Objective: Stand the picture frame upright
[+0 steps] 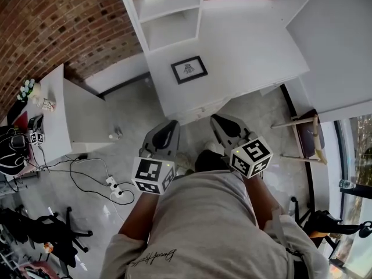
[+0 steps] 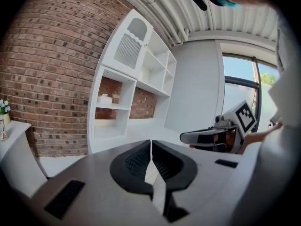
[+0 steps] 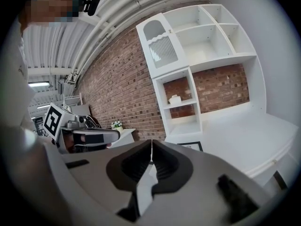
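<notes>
Grippers, head view: my left gripper [image 1: 170, 127] and right gripper [image 1: 217, 121] hang near me, short of the counter [image 1: 250, 45].
Picture frame [image 1: 189, 70]: lies flat on the counter, near side of the shelf unit [image 1: 174, 22].
Handling: probably light, stiff and breakable; I'd pinch the thin black border.
Left gripper view: jaws pressed together, nothing between; one shelf compartment holds a small white box [image 2: 104, 99].
Right gripper view: jaws together, empty; frame beyond them.

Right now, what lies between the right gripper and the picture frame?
Only bare desk surface: the head view shows the picture frame lying flat, nothing between it and the shut right gripper.
</notes>
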`<state>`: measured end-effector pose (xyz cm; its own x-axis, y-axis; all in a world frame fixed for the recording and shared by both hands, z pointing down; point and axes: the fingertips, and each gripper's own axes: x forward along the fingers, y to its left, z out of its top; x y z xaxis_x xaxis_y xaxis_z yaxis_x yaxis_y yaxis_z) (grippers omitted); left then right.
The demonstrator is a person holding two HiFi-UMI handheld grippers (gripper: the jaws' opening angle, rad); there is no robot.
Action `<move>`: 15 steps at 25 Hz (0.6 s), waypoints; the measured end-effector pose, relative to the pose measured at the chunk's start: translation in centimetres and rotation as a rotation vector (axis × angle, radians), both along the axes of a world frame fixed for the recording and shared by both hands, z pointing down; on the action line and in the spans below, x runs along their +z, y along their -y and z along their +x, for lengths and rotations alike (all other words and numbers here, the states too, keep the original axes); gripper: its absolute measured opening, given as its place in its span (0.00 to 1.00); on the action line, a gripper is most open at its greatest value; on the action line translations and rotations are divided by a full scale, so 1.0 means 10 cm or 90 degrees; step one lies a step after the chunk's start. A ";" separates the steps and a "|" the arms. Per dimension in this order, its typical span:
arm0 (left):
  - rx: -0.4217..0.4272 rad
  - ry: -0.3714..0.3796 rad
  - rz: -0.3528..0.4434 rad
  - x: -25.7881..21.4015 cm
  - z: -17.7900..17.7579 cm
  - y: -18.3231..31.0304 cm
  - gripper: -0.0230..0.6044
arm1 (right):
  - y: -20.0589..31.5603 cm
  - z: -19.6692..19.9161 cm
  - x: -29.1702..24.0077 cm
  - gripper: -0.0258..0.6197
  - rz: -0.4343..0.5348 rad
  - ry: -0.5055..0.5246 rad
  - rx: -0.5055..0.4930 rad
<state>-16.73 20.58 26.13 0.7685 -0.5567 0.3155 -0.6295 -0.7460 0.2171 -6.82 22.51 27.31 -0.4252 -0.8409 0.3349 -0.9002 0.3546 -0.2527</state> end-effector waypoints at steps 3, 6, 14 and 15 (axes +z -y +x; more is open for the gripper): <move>0.009 0.000 -0.005 0.03 0.04 0.02 0.07 | 0.02 0.03 0.03 0.09 -0.005 0.000 0.006; 0.009 0.002 -0.007 0.05 0.07 0.08 0.07 | 0.08 0.07 0.05 0.09 -0.005 0.001 0.007; -0.004 0.009 -0.007 0.08 0.18 0.37 0.07 | 0.41 0.19 0.07 0.09 0.000 0.011 -0.010; -0.008 0.009 -0.010 0.09 0.21 0.43 0.07 | 0.47 0.21 0.06 0.09 0.001 0.012 -0.013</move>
